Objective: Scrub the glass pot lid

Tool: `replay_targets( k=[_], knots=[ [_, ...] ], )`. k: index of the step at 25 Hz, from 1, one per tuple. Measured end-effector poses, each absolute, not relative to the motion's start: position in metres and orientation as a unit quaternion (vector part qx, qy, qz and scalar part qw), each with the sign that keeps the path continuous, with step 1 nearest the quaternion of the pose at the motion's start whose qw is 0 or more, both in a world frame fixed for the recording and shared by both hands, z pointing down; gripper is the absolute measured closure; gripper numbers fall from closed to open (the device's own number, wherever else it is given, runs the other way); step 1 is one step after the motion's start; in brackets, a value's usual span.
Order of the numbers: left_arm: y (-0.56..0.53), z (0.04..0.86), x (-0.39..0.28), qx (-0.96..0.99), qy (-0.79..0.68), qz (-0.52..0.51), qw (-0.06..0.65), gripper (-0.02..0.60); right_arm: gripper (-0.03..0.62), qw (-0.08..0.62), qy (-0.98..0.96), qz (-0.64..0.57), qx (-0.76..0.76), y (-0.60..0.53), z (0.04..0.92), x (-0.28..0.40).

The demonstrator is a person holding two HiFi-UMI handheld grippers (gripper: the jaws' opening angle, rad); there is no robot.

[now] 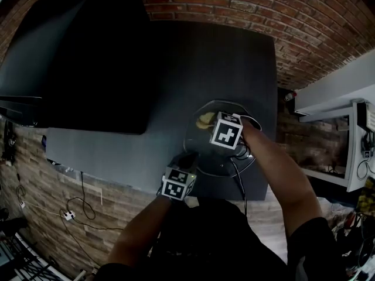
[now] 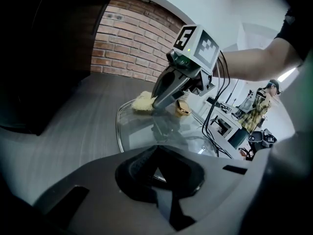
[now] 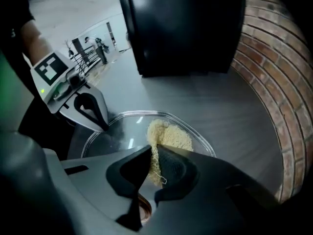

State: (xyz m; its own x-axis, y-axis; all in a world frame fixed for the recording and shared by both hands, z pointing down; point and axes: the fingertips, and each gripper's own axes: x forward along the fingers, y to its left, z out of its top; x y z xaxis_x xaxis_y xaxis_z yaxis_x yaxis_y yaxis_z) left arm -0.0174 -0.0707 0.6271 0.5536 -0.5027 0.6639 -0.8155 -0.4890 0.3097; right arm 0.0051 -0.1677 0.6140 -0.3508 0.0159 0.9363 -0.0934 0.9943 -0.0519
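From the head view, I count two grippers over the dark table point(image 1: 176, 69). My left gripper point(image 1: 188, 157) reaches to the near edge of the one glass pot lid point(image 1: 225, 163), which lies flat on the tabletop. My right gripper point(image 1: 210, 124) is at the lid's far side, its tips at the single yellow scrubber point(image 1: 204, 120). A brick wall point(image 1: 263, 10) runs behind the table.

In the left gripper view, my left gripper point(image 2: 157, 153) is clenched on the near rim of the glass pot lid point(image 2: 146, 131); a sliver of the glass edge shows between the dark pads. Across the lid, the right gripper point(image 2: 155, 103) slants down with the yellow scrubber point(image 2: 141, 102) at its tips, pressed to the glass. One gold knob point(image 2: 183, 110) stands at the lid's middle, just beside those tips.

In the right gripper view, my right gripper point(image 3: 153, 153) is clamped tight on the yellow scrubber point(image 3: 168, 133). The fibres are pinched between the pads, and the rest fans out forward onto the glass pot lid point(image 3: 122, 136). Opposite, the left gripper point(image 3: 103, 126) touches the lid's rim. The table point(image 3: 234, 102) runs on past the lid to the brick wall point(image 3: 274, 67).
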Motion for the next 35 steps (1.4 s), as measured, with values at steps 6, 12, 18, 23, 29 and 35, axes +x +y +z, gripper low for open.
replay_targets(
  k=[6, 12, 18, 23, 29, 35],
  knots=[
    [-0.07, 0.628, -0.018, 0.824, -0.402, 0.251, 0.309, 0.551, 0.549, 0.596, -0.793, -0.003, -0.126, -0.109, 0.61, -0.017],
    [-0.069, 0.627, -0.018, 0.824, -0.406, 0.247, 0.309, 0.551, 0.549, 0.605, -0.78, -0.017, -0.162, -0.092, 0.616, -0.019],
    [-0.07, 0.627, -0.02, 0.823, -0.408, 0.247, 0.309, 0.551, 0.549, 0.557, -0.827, 0.049, -0.055, -0.141, 0.612, -0.016],
    [-0.071, 0.627, -0.02, 0.822, -0.408, 0.249, 0.31, 0.551, 0.549, 0.548, -0.83, 0.085, 0.053, -0.192, 0.614, 0.024],
    [-0.072, 0.629, -0.022, 0.823, -0.408, 0.249, 0.308, 0.551, 0.549, 0.528, -0.821, 0.14, 0.164, -0.221, 0.62, 0.089],
    [-0.072, 0.631, -0.023, 0.825, -0.404, 0.251, 0.306, 0.551, 0.549, 0.508, -0.806, 0.185, 0.242, -0.207, 0.624, 0.149]
  ],
)
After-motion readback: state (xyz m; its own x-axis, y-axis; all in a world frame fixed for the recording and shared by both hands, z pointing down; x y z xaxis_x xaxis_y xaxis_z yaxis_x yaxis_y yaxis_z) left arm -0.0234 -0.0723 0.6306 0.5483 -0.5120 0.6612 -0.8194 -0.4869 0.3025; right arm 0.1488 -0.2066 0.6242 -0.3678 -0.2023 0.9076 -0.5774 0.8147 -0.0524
